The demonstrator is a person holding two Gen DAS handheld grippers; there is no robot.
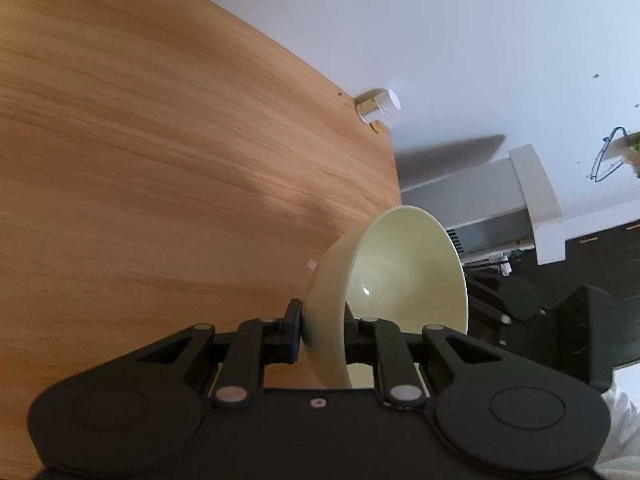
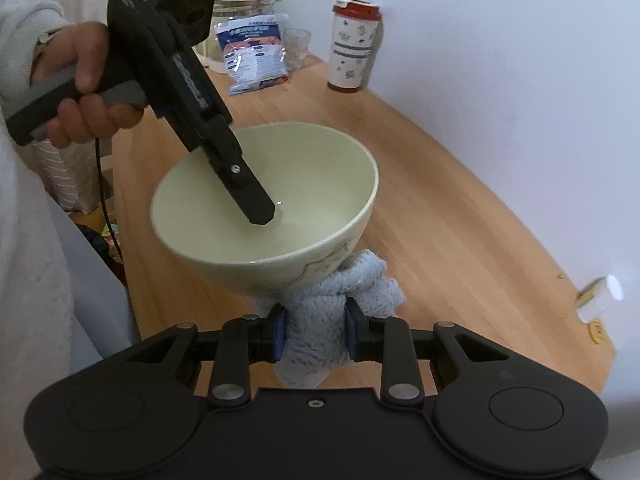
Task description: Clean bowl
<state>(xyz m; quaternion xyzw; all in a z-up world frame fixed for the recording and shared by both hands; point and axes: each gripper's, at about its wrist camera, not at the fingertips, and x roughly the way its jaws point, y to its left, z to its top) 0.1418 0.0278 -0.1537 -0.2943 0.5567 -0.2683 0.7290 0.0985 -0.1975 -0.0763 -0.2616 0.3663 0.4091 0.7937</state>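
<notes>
Pale green and glossy, the round ceramic bowl (image 2: 280,204) is up off the wooden tabletop (image 2: 460,240), tilted so that its mouth faces my right wrist camera, and I can see nothing inside it apart from a small glint of light on the glaze near the bottom. My left tool (image 1: 322,330) has its jaws nearly closed on the bowl's wall, one finger on the outside and the other reaching down inside; from the right wrist view that inner finger (image 2: 256,200) shows as a black bar slanting into the bowl, with a person's hand (image 2: 86,84) wrapped round the tool's handle and a pale sleeve behind it. My right tool (image 2: 314,332) is partly closed on a light blue fluffy cloth (image 2: 320,312), the blue pads pressing into it from both sides, and the bunched top of the cloth touches the bowl's underside on the outside, near a faint line pattern on the glaze. At the far end of the tabletop, well apart from the bowl, stand a tall white cup with a red lid and small dark motifs (image 2: 354,46), a printed foil packet in blue and red (image 2: 254,56), a small clear glass (image 2: 297,48) whose contents I cannot make out, and a clear jar with a cream lid (image 2: 240,12) partly hidden behind the left tool. A white wall (image 2: 500,60) runs along the tabletop's far edge.
</notes>
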